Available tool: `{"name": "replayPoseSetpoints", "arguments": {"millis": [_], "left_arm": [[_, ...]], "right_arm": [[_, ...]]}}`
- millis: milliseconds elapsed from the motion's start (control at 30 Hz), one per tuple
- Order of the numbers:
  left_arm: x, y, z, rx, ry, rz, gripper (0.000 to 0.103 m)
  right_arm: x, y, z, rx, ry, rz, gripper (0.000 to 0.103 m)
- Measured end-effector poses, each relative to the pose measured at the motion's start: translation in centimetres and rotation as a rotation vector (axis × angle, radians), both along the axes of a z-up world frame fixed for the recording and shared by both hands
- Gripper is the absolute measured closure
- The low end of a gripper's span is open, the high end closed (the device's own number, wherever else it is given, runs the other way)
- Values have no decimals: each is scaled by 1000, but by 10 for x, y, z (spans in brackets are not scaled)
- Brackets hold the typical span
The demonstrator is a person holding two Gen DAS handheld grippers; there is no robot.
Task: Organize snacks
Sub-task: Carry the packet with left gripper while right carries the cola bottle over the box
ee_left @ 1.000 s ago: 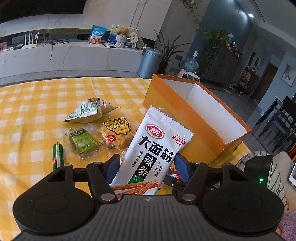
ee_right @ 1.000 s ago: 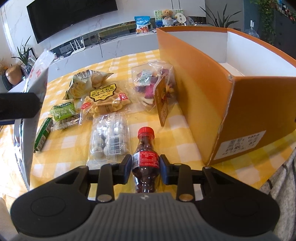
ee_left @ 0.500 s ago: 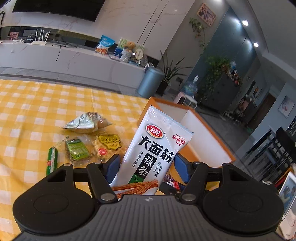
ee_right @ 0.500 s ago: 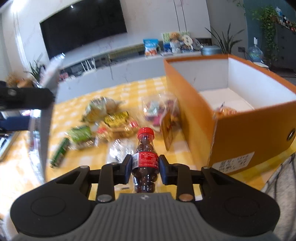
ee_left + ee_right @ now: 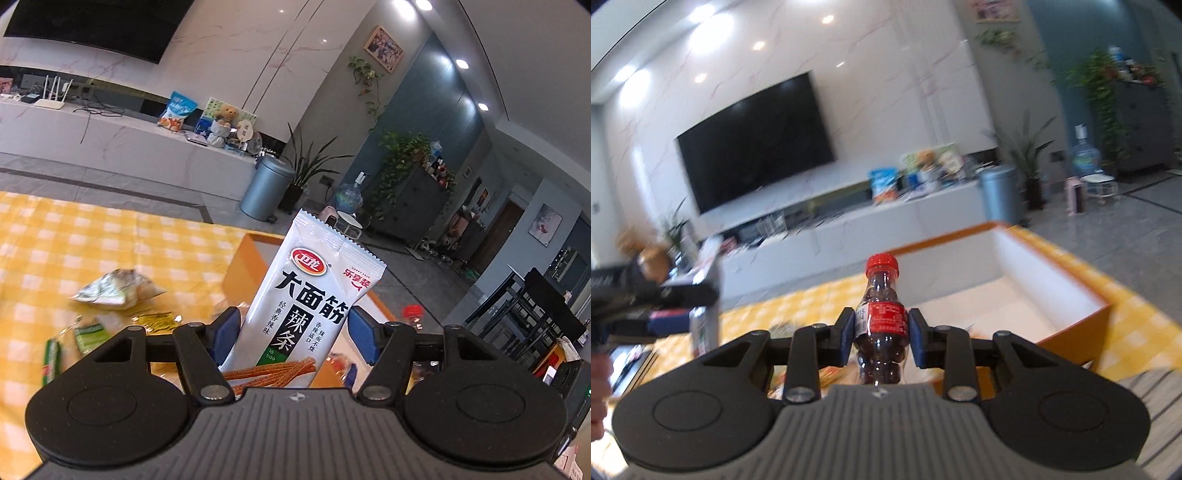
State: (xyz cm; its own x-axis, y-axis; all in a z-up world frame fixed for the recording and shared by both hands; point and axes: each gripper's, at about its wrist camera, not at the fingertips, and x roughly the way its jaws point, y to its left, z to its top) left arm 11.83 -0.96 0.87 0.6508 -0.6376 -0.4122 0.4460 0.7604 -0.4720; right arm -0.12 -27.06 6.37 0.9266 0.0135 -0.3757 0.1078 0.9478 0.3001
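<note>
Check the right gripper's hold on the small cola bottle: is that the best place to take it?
Probably yes. The right gripper clamps the cola bottle across its labelled waist from both sides, below the red cap. The bottle stands upright and narrows there, so the pads seat well.

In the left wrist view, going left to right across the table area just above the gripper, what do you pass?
Green stick snack → green-labelled clear packet → silvery crumpled bag → white spicy-strip packet held in the left gripper → red bottle cap.
</note>
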Motion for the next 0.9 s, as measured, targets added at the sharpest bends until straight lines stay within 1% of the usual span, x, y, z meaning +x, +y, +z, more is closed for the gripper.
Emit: {"name": "replayPoseSetpoints", "arguments": {"millis": [100, 200, 267, 367, 433, 567, 633, 733, 800, 900], "left_arm": [[8, -18, -1, -22, 4, -21, 29], [18, -35, -5, -47, 25, -50, 29], [24, -48, -9, -58, 37, -71, 29], [33, -66, -16, -68, 63, -101, 29], [38, -76, -20, -68, 74, -112, 29], [43, -93, -26, -64, 87, -114, 29], [47, -97, -28, -87, 98, -122, 29], [54, -104, -28, -110, 102, -130, 29], [59, -110, -28, -112, 98, -134, 29], [65, -122, -28, -106, 101, -143, 29]], "right_arm": [[3, -32, -5, 5, 16, -95, 73], [5, -62, -15, 59, 34, -164, 73], [7, -78, -22, 101, 33, -178, 73], [16, -93, -32, 140, 55, -200, 73], [20, -99, -38, 186, 68, -179, 73], [26, -101, -42, 191, 93, -165, 73], [27, -105, -44, 205, 97, -163, 73], [34, -105, -39, 162, 103, -182, 73], [47, -106, -39, 136, 128, -173, 73], [61, -111, -45, 147, 174, -199, 73]]}}
